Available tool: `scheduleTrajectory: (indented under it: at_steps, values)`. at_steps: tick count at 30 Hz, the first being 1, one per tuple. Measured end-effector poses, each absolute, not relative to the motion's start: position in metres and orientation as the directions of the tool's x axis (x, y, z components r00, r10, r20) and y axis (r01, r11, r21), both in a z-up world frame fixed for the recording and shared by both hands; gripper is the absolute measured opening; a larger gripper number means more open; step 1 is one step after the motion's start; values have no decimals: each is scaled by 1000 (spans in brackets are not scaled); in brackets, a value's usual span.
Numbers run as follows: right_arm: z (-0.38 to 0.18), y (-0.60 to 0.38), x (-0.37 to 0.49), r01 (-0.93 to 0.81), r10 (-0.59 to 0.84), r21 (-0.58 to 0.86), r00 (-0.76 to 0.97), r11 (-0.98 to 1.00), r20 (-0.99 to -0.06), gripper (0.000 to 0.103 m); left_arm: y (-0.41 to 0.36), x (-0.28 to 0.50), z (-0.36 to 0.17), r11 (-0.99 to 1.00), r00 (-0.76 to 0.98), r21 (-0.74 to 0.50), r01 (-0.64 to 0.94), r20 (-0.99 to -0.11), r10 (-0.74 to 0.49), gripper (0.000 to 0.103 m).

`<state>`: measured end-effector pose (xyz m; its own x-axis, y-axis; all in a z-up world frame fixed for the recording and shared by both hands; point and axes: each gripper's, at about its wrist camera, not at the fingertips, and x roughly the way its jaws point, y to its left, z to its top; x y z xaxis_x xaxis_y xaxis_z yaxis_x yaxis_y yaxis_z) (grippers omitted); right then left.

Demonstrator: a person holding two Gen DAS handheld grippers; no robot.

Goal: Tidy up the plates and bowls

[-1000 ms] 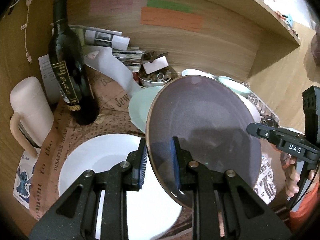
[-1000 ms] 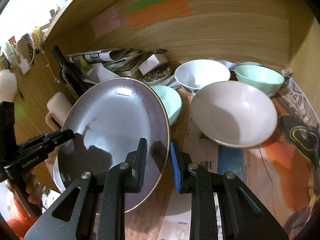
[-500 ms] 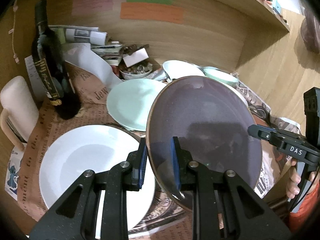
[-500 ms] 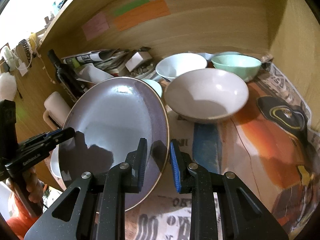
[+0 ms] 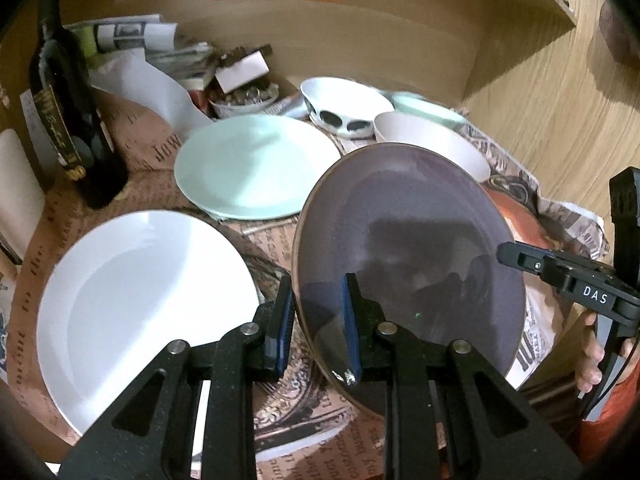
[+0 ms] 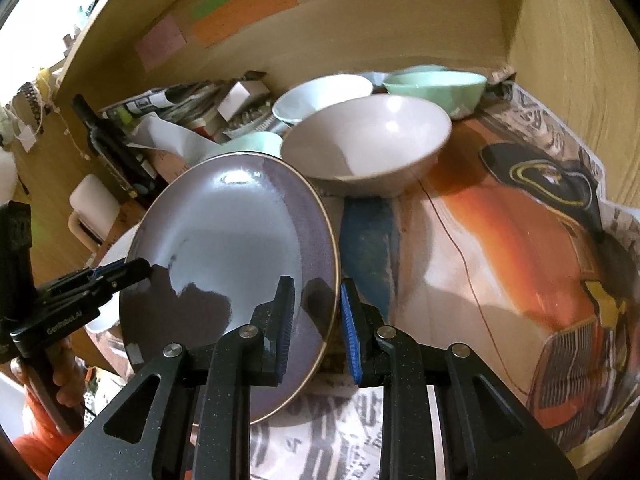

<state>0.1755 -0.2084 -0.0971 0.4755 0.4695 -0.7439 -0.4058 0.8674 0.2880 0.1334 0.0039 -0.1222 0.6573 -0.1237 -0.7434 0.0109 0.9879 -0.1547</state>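
Observation:
A dark purple plate point(image 5: 412, 248) is held tilted above the table between both grippers. My left gripper point(image 5: 316, 320) is shut on its left rim. My right gripper point(image 6: 316, 316) is shut on its right rim; the plate also shows in the right wrist view point(image 6: 236, 248). A white plate point(image 5: 136, 280) lies flat at the lower left, a mint plate point(image 5: 256, 164) behind it. A beige bowl point(image 6: 368, 140), a white bowl point(image 6: 320, 94) and a mint bowl point(image 6: 436, 86) stand at the back right.
A wine bottle point(image 5: 68, 112) and a pale mug point(image 6: 94, 208) stand at the left. Rolled papers and a small dish of clutter point(image 5: 244, 96) sit against the wooden back wall point(image 5: 380, 36). Newspaper point(image 6: 520, 240) covers the table.
Both grippers have pulled back with the purple plate, away from the back wall. More of the white and mint plates now shows, and the bowls look farther off.

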Motion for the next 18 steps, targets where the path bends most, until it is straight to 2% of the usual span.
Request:
scheduleTrajectory:
  at_steps: [18]
  values:
    - [-114, -220, 181, -358, 444, 298, 456, 885, -771, 21, -5, 150, -145, 982, 585, -185, 20, -794, -162, 24]
